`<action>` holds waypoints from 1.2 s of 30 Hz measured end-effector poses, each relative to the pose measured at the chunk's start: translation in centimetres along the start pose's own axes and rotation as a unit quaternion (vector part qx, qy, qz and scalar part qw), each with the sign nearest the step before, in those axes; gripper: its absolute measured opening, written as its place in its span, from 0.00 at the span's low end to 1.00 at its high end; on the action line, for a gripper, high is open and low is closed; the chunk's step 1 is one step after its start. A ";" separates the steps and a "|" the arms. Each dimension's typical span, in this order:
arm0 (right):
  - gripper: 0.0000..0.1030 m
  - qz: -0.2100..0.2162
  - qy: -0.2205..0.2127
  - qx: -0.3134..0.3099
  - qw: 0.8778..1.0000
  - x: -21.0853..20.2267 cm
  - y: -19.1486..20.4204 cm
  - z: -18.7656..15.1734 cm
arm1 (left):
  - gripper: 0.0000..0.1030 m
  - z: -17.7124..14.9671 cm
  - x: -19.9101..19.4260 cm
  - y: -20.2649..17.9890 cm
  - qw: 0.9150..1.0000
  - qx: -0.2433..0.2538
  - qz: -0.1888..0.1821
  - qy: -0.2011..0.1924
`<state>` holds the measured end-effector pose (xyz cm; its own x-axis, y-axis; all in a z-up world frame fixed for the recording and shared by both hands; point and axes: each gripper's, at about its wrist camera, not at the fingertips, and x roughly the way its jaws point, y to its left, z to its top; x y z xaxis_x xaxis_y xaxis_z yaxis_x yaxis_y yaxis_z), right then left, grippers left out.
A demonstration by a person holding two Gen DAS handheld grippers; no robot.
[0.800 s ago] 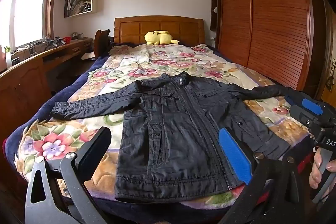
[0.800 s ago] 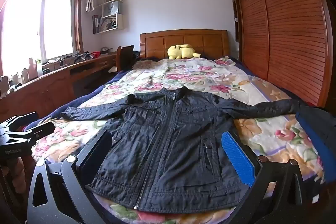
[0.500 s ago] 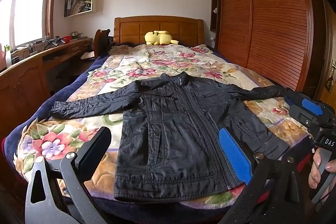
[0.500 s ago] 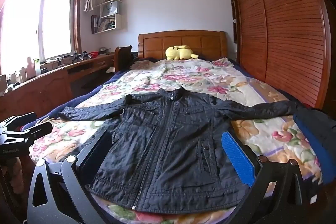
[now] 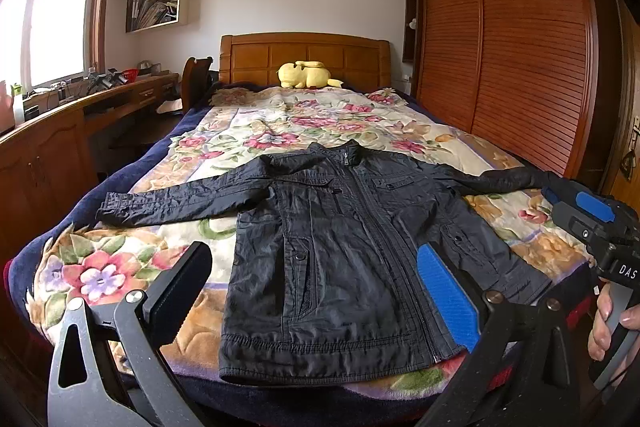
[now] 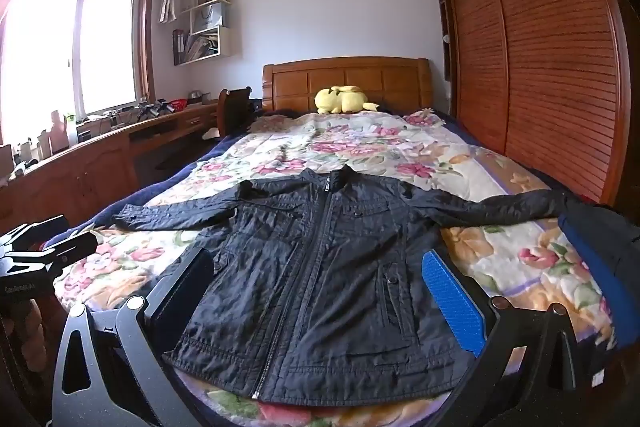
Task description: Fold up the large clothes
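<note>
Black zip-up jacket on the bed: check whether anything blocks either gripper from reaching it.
Nothing visible does. The black zip-up jacket lies flat on the floral blanket, sleeves spread. Left gripper and right gripper are both open, just short of its hem.

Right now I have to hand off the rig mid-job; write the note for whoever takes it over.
Left gripper: jaws open, holding nothing, poised above the hem of the black jacket.
Right gripper: jaws open, empty, also over the hem at the foot of the bed.
Jacket: lies flat, zipped, front up on the floral blanket, collar toward the headboard, both sleeves spread out sideways.
Done: jacket is laid out; no fold shows.
Left: all the folding. I would probably bring the sleeves in across the body first, then fold the body.
</note>
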<state>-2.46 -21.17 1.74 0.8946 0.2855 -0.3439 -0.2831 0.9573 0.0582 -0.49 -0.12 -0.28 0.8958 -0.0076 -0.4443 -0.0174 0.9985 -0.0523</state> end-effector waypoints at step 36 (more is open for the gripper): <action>1.00 -0.003 -0.002 0.001 1.000 0.0 0.1 0.0 | 1.00 0.7 -0.8 0.5 1.000 0.003 0.003 -0.009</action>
<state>-2.50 -21.12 1.75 0.8979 0.2795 -0.3400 -0.2767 0.9592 0.0576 -0.92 0.43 0.68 0.9035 -0.0008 -0.4286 -0.0197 0.9989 -0.0434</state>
